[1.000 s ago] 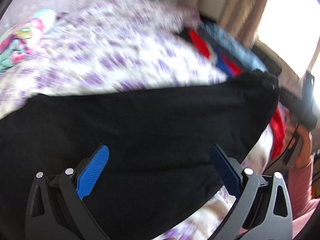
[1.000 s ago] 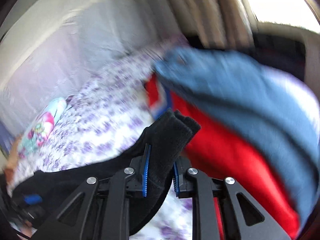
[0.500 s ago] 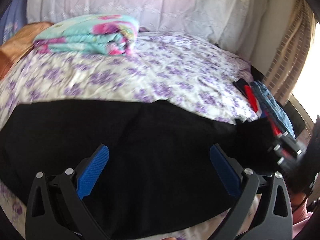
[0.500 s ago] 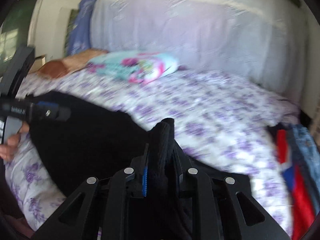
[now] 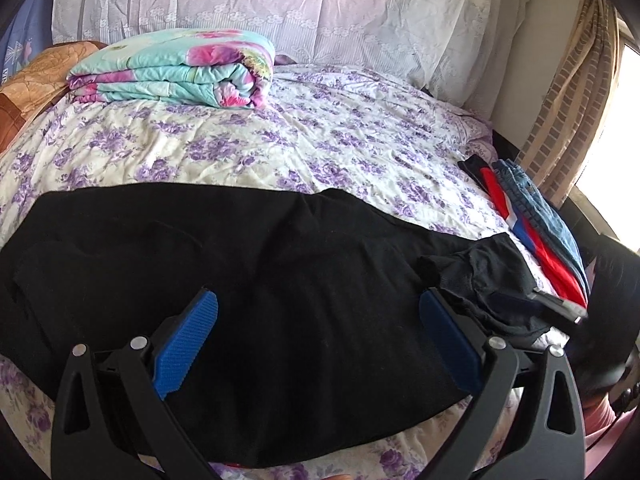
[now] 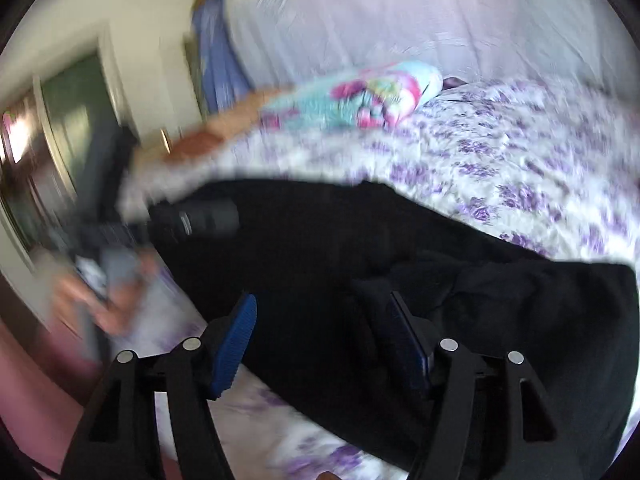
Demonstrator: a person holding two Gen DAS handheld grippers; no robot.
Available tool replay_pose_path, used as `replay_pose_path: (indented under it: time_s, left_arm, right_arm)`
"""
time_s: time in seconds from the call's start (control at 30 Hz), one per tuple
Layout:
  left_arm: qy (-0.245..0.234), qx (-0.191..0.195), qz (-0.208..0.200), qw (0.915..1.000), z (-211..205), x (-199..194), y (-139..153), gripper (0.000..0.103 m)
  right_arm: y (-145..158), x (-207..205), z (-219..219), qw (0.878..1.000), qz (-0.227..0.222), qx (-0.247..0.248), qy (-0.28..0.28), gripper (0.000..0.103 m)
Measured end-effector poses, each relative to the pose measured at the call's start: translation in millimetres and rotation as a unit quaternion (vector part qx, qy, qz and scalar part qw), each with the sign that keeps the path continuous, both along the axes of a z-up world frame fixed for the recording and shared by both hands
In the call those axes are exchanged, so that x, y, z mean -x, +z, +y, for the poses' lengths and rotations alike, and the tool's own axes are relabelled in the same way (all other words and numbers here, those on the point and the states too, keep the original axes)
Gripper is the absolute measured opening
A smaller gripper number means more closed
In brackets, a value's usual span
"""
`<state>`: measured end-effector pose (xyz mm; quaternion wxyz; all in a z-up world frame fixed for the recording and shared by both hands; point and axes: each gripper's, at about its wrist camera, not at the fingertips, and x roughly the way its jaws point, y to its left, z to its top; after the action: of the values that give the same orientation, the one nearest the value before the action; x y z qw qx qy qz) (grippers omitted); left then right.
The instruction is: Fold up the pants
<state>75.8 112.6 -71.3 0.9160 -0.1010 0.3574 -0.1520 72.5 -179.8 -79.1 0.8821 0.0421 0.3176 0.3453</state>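
Note:
Black pants [image 5: 280, 264] lie spread across the near part of a bed with a purple-flowered sheet [image 5: 320, 140]. Their right end is bunched into a loose fold [image 5: 480, 276]. My left gripper [image 5: 316, 336] is open, its blue pads wide apart just above the pants' middle, holding nothing. In the blurred right wrist view the pants [image 6: 400, 248] fill the lower middle. My right gripper [image 6: 324, 340] is open over the pants near their front edge, with nothing between its pads.
A folded turquoise and pink quilt [image 5: 172, 70] lies at the back left of the bed. Folded red, blue and denim clothes [image 5: 536, 224] are stacked at the right edge. A lace-covered headboard [image 5: 280, 4] stands behind. A curtain [image 5: 568, 92] hangs at right.
My right gripper opened and let go of the pants' end, which now lies bunched on the bed. The pants went from lifted to lying flat. Both views swung leftward.

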Motion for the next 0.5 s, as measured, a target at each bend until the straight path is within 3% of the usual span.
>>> replay_pose_path:
  time_s: [0.07,0.13,0.23,0.3,0.37,0.43,0.5]
  left_arm:
    - [-0.004,0.001,-0.005,1.0000,-0.3,1.1,3.1,0.099]
    - [-0.009,0.002,-0.008,0.9999,-4.0,1.0,5.2,0.099]
    - [-0.031,0.006,-0.011,0.9994,-18.8,-1.5,9.6,0.099]
    - [-0.050,0.008,-0.014,0.9986,-32.9,-4.4,14.3,0.099]
    - [-0.079,0.013,-0.023,0.9965,-50.9,-6.1,21.2,0.099]
    - [-0.125,0.026,-0.030,0.9914,-76.2,-9.2,27.0,0.099]
    - [-0.170,0.041,-0.030,0.9841,-104.2,-12.4,29.0,0.099]
  right_arm:
    - [7.4,-3.5,-25.4,0.998,0.005,-0.053,-0.034,0.067]
    - [1.7,-12.2,-46.4,0.993,0.015,-0.072,-0.088,0.066]
    - [-43.2,-35.0,-57.1,0.981,0.105,-0.007,-0.161,0.053]
    - [-47.5,-26.2,-57.8,0.985,0.088,-0.005,-0.151,0.054]
    - [-29.7,-13.8,-63.3,0.988,0.075,-0.023,-0.131,0.056]
    - [-12.8,-1.4,-83.1,0.985,0.036,-0.067,-0.153,0.068]
    - [-9.6,1.3,-110.1,0.974,0.019,-0.092,-0.206,0.071]
